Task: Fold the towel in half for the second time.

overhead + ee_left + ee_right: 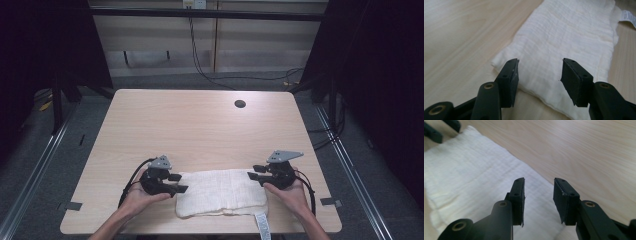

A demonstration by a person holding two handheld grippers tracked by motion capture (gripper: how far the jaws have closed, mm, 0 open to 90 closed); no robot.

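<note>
High view shows both hand-held grippers, left (179,183) and right (254,172), gaping at the folded cloth's (220,191) ends.

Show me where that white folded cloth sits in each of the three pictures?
High view: the white cloth lies at the table's near edge, between the two grippers.
Left gripper view: it runs from the centre to the upper right.
Right gripper view: it covers the left and lower centre.
Shared landmark: the light wooden table.

A light wooden table (200,125) with a dark round hole (240,104) at upper right carries a folded white cloth (220,192) near its bottom edge, tag (261,226) overhanging.
</note>
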